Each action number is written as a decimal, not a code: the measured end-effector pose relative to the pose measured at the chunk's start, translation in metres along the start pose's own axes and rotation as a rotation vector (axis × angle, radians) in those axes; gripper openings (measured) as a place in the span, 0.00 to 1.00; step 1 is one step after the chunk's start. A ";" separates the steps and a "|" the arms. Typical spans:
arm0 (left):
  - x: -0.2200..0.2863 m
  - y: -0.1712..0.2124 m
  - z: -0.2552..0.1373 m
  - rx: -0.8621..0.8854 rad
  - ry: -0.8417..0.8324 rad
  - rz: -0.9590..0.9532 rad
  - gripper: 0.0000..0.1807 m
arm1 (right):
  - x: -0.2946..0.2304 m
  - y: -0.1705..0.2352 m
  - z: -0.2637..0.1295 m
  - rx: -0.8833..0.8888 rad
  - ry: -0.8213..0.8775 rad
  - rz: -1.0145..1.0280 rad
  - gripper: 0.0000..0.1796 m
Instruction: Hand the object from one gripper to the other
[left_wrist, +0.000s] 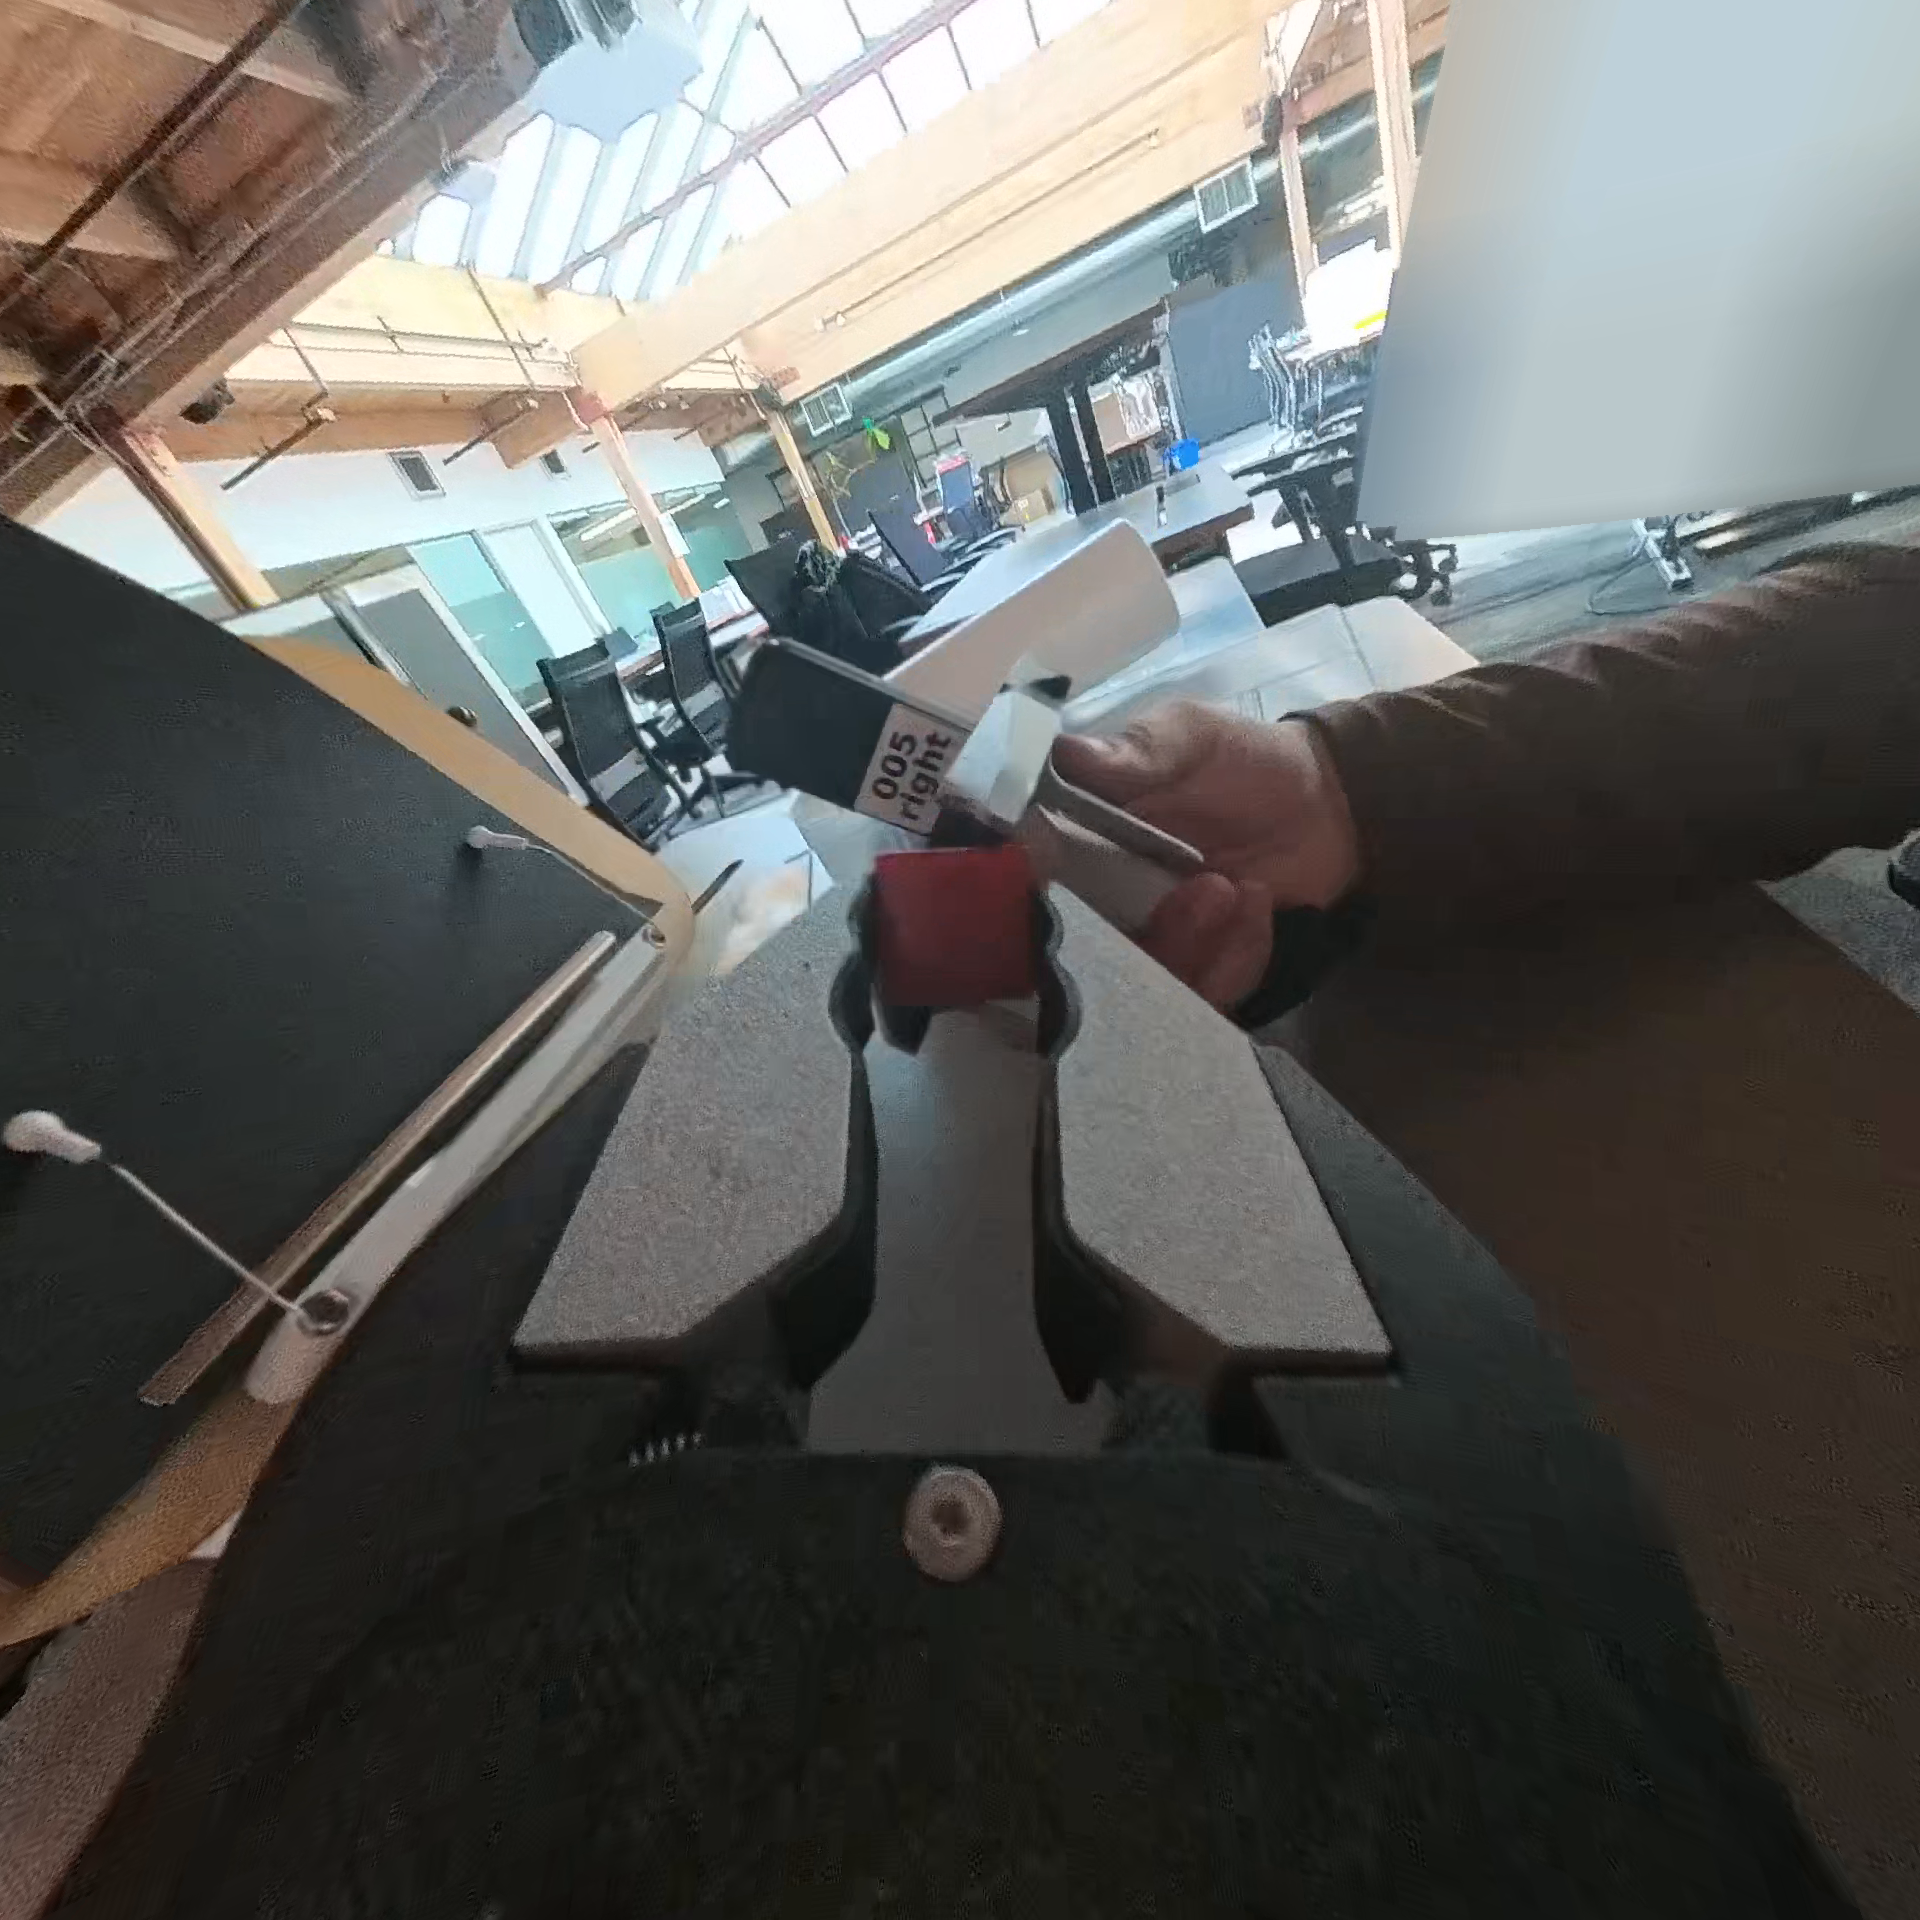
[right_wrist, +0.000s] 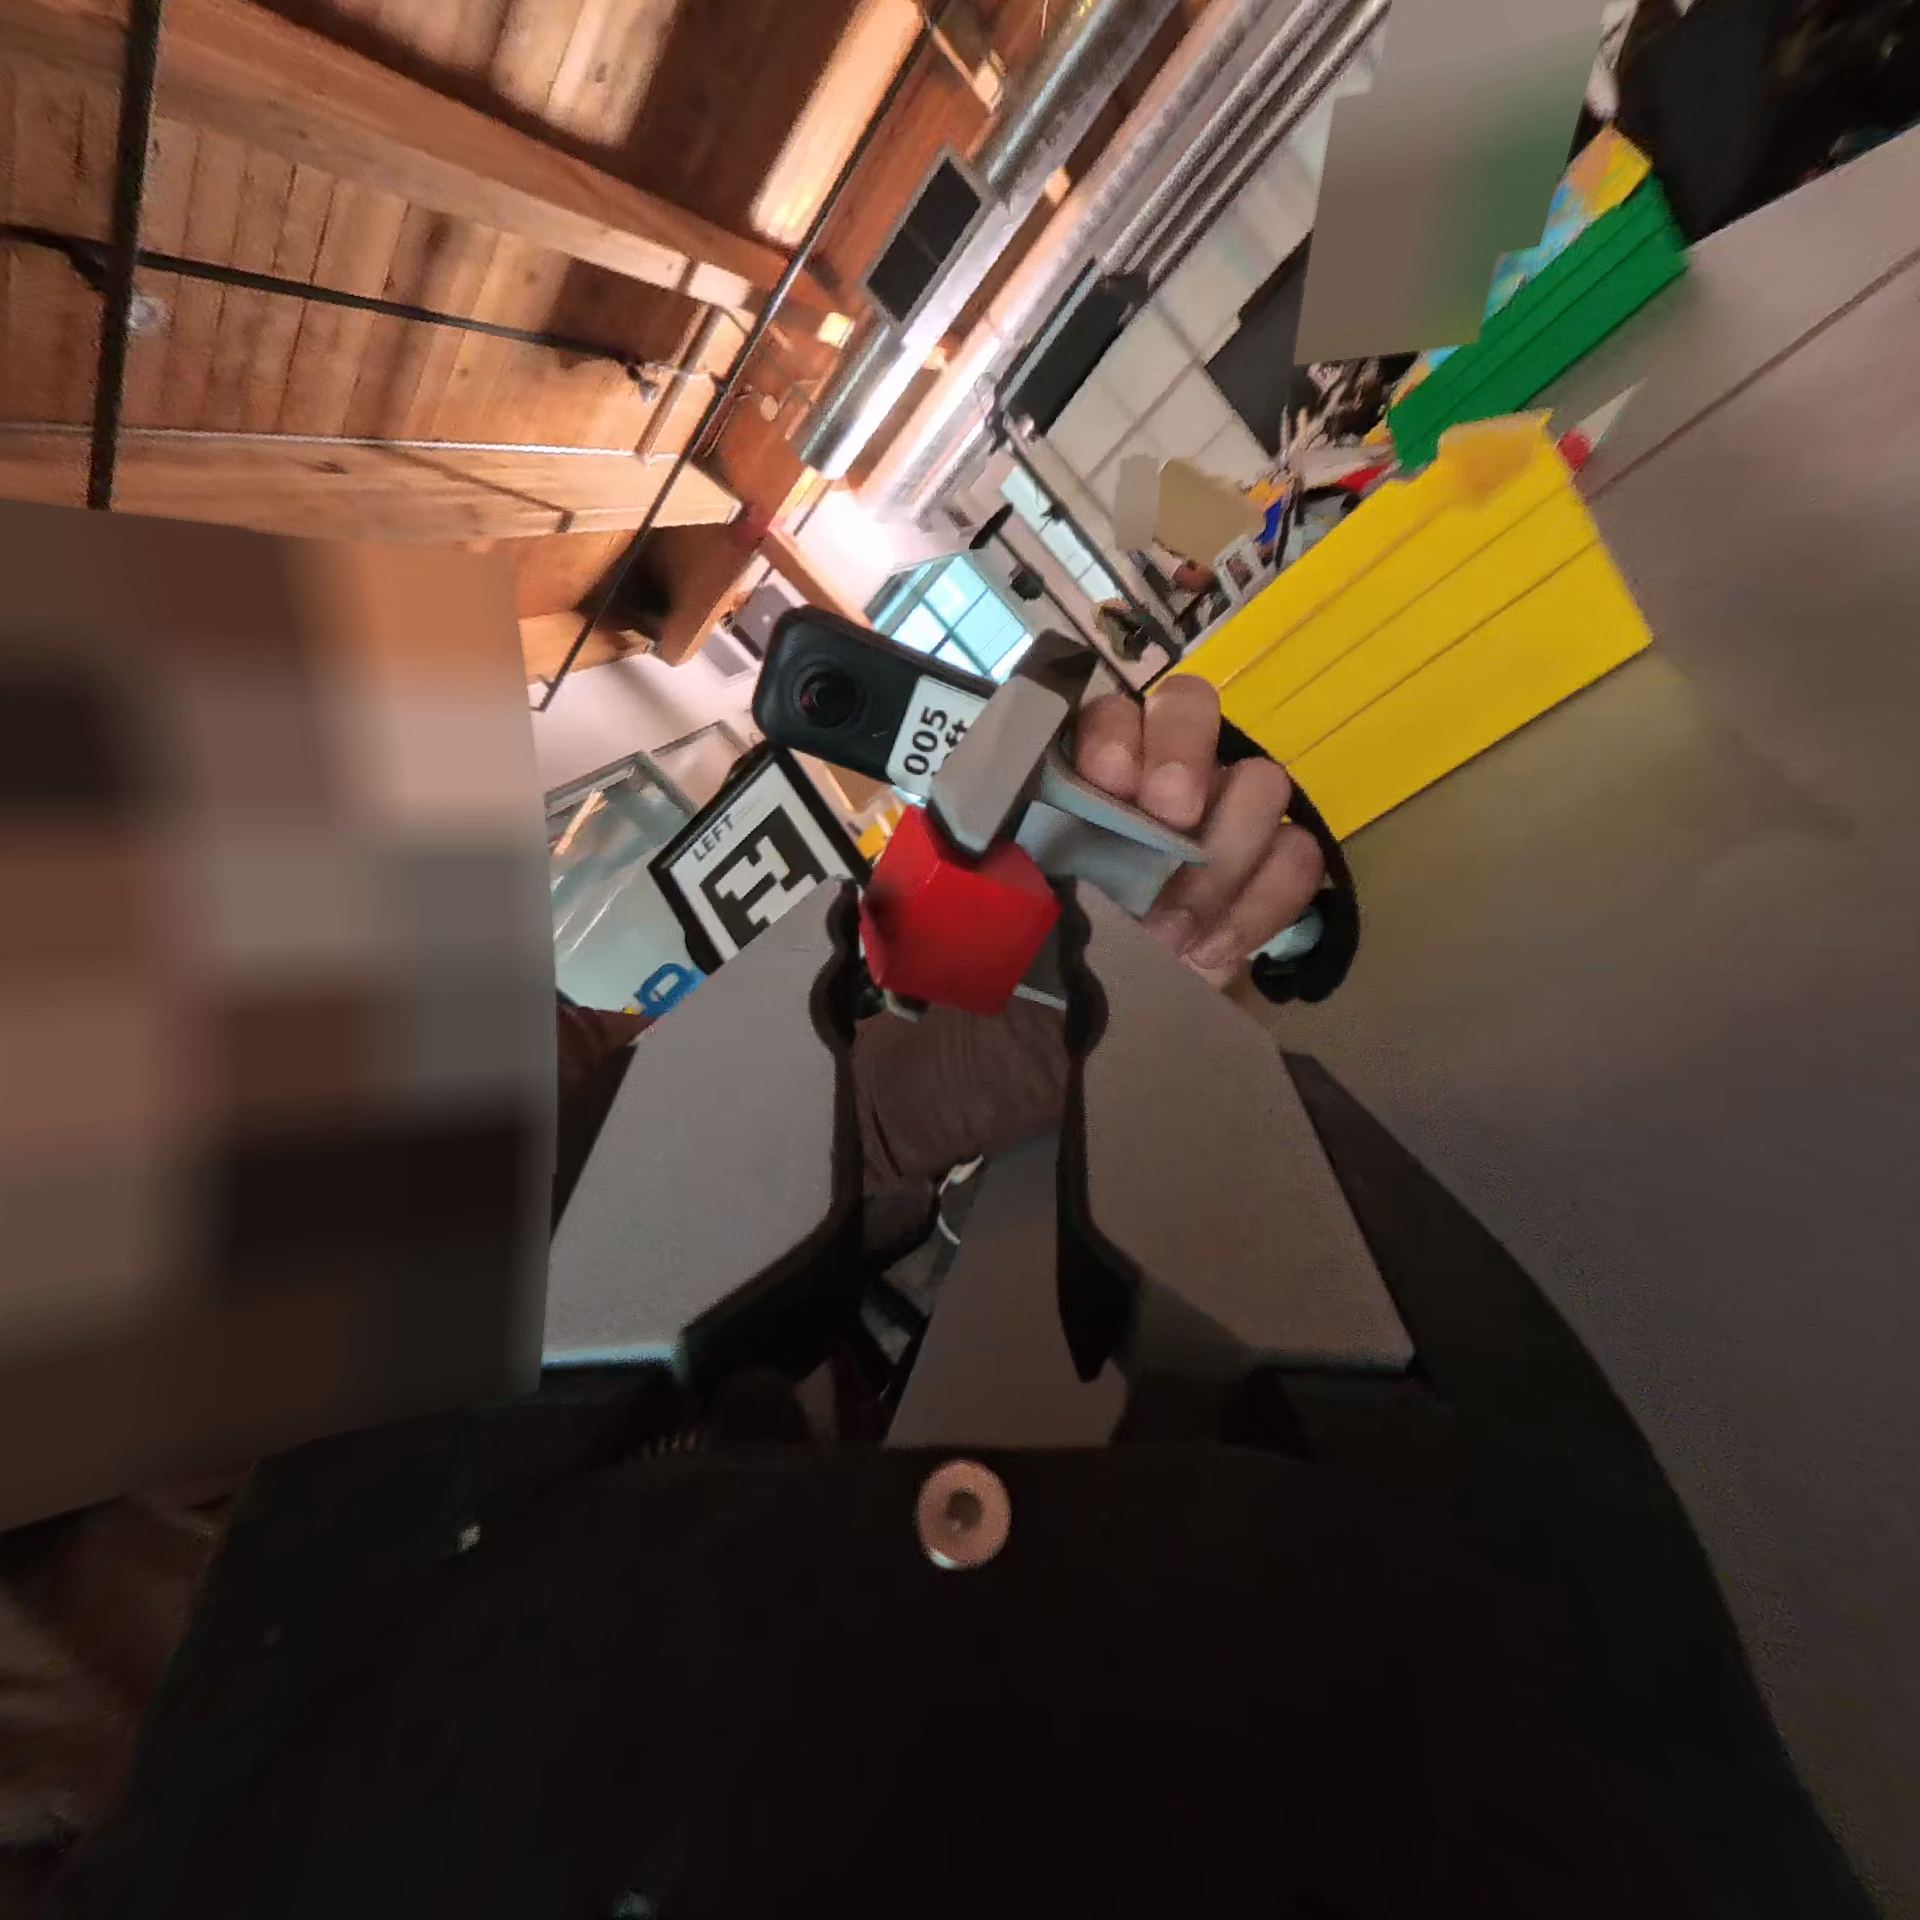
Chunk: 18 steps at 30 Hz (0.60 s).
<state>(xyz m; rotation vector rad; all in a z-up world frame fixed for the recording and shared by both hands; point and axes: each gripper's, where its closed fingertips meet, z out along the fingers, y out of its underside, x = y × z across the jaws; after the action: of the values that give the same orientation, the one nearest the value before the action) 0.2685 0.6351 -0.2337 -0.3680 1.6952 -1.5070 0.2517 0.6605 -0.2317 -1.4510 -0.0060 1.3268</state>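
the red cube is sitting in mid-air, well above the desk, at the point where both tools are meeting. in the left wrist view the left gripper is pressing its 2 fingertips against the cube's sides at 9 and 3 o'clock, its jaws narrowed to the cube's width and appearing to hold it. the right gripper, held in a hand at 3 o'clock of the cube, is coming in from 12 o'clock, its tips hidden behind the cube.

in the right wrist view the cube is lying between the right gripper fingertips, jaws at about the cube's width; whether they are truly clamping or just touching is unclear. the left gripper is reaching it from 12 o'clock, held by a hand.

this looks like the exchange itself. to do it well, the receiving jaws should be gripping the faces crosswise to the giver's, squeezing squarely and firmly before the giver is easing open, then both should be separating straight back so the cube is not twisting or dropping.
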 end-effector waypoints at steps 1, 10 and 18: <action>0.001 0.004 0.001 -0.025 -0.007 0.003 0.14 | 0.002 0.002 0.001 -0.011 0.002 0.004 0.21; -0.014 0.043 0.002 -0.205 0.003 -0.300 0.33 | 0.039 -0.021 -0.030 -0.062 0.532 -0.493 0.16; -0.024 0.037 -0.001 -0.090 0.148 -0.771 0.36 | 0.040 -0.021 -0.030 -0.308 0.877 -1.161 0.16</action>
<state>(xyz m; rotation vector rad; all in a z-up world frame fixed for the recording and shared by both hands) 0.2940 0.6611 -0.2585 -1.0720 1.8409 -2.0335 0.3008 0.6733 -0.2520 -1.7304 -0.4233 -0.2880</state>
